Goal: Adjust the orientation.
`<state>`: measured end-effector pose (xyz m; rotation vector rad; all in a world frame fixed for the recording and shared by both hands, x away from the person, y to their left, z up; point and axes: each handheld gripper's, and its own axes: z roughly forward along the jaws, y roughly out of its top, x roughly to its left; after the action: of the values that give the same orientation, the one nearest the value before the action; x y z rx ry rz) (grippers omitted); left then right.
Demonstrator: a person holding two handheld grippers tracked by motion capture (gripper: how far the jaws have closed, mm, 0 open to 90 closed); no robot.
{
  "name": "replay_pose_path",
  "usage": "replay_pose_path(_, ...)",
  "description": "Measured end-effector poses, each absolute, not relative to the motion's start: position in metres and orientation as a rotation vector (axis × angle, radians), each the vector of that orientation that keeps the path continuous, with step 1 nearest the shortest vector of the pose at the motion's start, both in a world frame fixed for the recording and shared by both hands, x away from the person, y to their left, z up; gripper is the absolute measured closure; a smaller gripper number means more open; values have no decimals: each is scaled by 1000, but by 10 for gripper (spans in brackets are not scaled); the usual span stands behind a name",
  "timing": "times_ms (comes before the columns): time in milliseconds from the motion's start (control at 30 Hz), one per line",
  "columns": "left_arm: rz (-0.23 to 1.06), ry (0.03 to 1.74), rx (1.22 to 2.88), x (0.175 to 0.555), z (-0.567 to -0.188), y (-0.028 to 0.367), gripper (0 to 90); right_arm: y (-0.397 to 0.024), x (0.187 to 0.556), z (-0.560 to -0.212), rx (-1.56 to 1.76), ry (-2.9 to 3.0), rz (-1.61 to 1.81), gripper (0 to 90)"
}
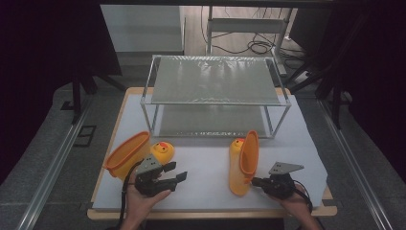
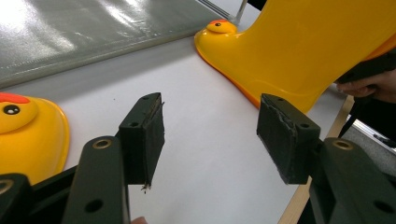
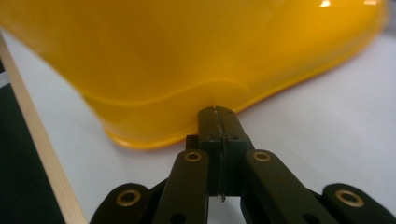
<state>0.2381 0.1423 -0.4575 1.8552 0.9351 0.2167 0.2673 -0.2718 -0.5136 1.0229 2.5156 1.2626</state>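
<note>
While the wire rack [image 1: 215, 96] stood at the far side of the table [image 1: 306, 143], the right boot [image 1: 242, 165] lay lengthwise just ahead of the right gripper [image 3: 218, 114], whose jaws were clenched empty at its sole edge; the left gripper [image 2: 210, 135] sat released beside the left boot [image 1: 129, 153].
</note>
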Motion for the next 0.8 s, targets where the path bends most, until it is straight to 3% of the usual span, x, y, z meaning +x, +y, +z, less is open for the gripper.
replay_pose_path(433,216,942,1856,239,-459,144,415,-232,273,-517,940,2543,1293,895)
replay_pose_path(800,215,945,1854,238,-460,146,414,-234,270,-516,936,2531,1301,891)
